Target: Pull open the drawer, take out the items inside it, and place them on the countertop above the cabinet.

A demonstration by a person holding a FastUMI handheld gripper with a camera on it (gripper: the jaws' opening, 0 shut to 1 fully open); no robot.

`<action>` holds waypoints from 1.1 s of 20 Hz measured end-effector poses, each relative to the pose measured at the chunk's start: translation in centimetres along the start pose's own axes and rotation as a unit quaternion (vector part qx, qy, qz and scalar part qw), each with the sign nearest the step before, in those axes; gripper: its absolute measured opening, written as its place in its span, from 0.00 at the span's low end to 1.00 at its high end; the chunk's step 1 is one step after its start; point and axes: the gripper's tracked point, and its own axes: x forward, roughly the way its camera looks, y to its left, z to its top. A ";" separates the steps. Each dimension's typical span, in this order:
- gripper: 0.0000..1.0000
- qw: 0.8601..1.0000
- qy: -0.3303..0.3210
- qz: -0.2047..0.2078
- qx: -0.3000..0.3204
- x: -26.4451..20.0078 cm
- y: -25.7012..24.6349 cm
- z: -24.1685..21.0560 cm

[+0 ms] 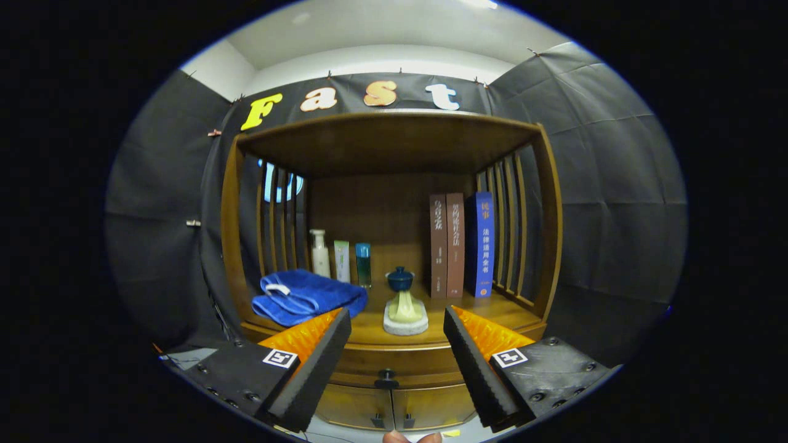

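Drawer [388, 364] sits shut under the countertop [492, 311], smooth warm wood with one small dark round knob [386, 374] between the fingers. Gripper [397, 329] jaws wide apart, holding nothing; ridged pads face each other. On the countertop: folded blue towel [305, 296], soft, far left; three slim bottles [341, 261] behind it; round blue-lidded pot [403, 301] on a pale coaster, centre; three upright books [462, 246] right. Slatted wooden sides, flat shelf top. Two cabinet doors [394, 409] below the drawer.
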 end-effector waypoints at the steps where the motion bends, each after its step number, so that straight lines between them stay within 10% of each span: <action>1: 0.99 1.000 -0.007 -0.002 0.004 -0.7 0.0 0.9; 22: 0.99 0.999 -0.002 0.026 -0.021 -8.9 4.2 2.7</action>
